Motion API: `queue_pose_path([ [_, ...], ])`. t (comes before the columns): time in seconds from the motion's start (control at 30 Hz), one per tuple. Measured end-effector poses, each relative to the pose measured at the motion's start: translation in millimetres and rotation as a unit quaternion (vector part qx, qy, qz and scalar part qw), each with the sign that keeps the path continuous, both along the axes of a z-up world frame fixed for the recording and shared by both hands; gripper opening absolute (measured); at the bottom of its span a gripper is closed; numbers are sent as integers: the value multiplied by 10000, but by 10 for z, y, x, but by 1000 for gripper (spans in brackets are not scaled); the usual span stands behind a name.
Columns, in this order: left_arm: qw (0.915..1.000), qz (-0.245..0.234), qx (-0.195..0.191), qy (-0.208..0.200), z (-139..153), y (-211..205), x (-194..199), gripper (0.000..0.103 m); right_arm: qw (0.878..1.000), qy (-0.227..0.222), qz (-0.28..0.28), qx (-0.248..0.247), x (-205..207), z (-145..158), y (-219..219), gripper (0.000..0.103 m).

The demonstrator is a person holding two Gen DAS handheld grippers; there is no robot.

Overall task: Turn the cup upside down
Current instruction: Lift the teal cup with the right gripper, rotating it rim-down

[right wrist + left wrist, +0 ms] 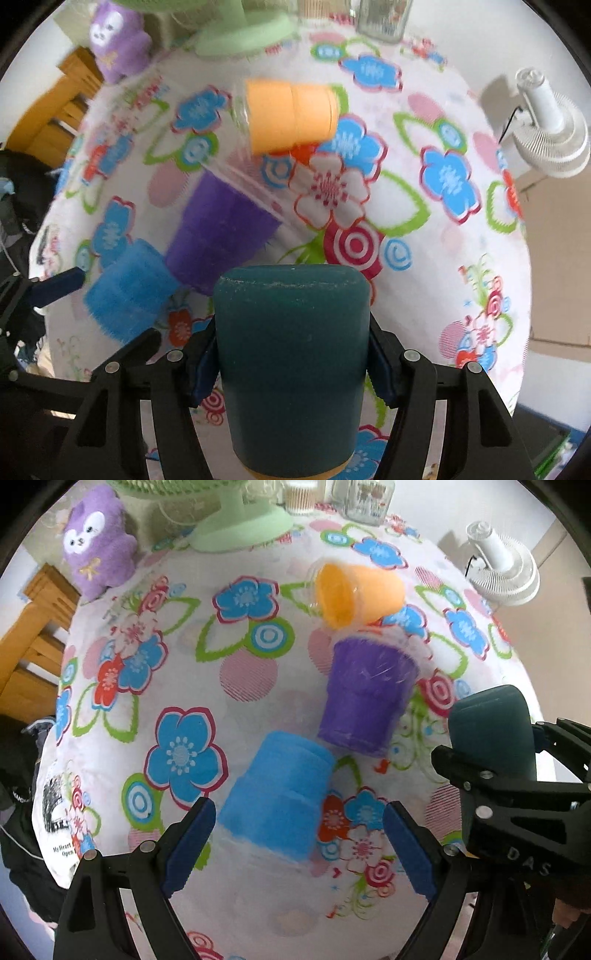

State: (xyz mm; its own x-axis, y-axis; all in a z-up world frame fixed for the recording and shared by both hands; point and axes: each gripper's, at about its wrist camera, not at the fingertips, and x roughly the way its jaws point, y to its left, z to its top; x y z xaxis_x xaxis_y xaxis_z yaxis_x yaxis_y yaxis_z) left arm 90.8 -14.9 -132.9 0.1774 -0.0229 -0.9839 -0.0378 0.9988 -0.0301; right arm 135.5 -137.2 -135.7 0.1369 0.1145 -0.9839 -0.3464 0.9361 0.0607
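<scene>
Right gripper (291, 365) is clamping the dark teal cup (291, 354) by its sides, blue fingers (205, 369) pressing on both flanks. The cup is filling the lower centre of the right wrist view, one closed flat end pointing away from the camera, a yellowish band showing at the near end. In the left wrist view the same teal cup (491, 734) is sitting at the far right, held in the black right gripper (491, 786) above the counter (258, 686) with its flowered cloth.

Left gripper (299, 845) is standing wide open, holding nothing, blue fingers (190, 845) spread either side of the blue cup (277, 794). Blue cup is lying just ahead of the fingers, not touched by them; whether it is tilted or upside down I cannot tell because of blur.

Purple cup (365, 698) is sitting just beyond the blue cup, wider end farther away. Orange cup (358, 590) is lying on its side behind it, mouth facing left in the left wrist view.

At the back edge: purple plush toy (96, 542), green fan base (240, 524), glass jar (365, 498). White fan (502, 561) is sitting off the counter to the right.
</scene>
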Motion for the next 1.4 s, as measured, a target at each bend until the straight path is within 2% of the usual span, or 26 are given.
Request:
queue_pose_path([
  [0.3,9974,659,-3,-281,357,-4,-124,93,9924,-893,528,659,-94,570,-218,69],
  [0.57,9917,1180,30,-517,549,-85,-326,93,9776,-1570,846,1114,-270,818,-207,69],
  [0.8,9901,1167,22,-776,696,5,-528,93,9603,-2239,933,1379,-498,1024,-166,69],
  [0.9,9901,1073,28,-906,682,90,-576,93,9520,-2527,908,1469,-602,1017,-110,69],
  [1.03,9894,1005,121,-1037,578,163,-634,93,9366,-2844,885,1848,-756,914,-72,69],
  [1.17,9903,955,258,-978,383,206,-653,93,9353,-2946,736,1815,-791,705,-17,69],
  [1.27,9904,966,186,-967,232,241,-673,93,9353,-2992,600,1794,-791,523,-19,69],
  [1.4,9911,874,91,-995,47,241,-697,93,9265,-3282,398,1797,-810,300,-57,69],
])
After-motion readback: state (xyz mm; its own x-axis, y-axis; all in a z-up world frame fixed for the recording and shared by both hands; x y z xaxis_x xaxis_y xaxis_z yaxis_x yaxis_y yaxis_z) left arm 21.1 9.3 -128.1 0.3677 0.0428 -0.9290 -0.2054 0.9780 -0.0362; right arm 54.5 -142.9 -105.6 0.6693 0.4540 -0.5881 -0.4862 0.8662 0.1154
